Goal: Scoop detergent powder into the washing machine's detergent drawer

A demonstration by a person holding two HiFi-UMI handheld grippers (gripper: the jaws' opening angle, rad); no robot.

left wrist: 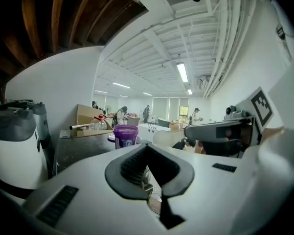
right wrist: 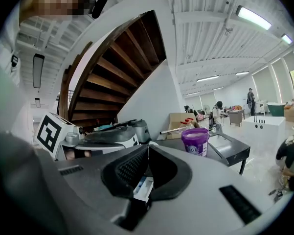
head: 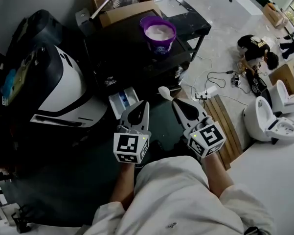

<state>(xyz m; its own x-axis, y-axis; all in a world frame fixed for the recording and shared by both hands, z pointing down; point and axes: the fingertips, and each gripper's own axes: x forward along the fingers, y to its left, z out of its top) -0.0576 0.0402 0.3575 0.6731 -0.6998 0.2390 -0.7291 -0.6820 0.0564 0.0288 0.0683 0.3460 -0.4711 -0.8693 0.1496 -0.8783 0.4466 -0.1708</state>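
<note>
**Scoop held between tub and drawer**

In the head view, a white and black washer is seen at 9 o'clock. A black table is set beside it, at 12 o'clock. A brown box is placed on the far part of the table. A purple tub is stood upright on the table, just at 5 o'clock of the box. Its top is open, and white powder is seen inside.

The drawer is seen open at the washer's 4 o'clock side, below the table's near edge. It is white, with blue inside. What lies in it cannot be told.

The left gripper is held just at 4 o'clock of the drawer. Its jaws are pressed together, and nothing is held between them. The right gripper is held near it, at its 3 o'clock. Its jaws are closed on the handle of a white scoop. The scoop's round end is pointed to 11 o'clock. It is held between the drawer and the tub, nearer the drawer. Whether any powder is in the scoop cannot be told.
</note>
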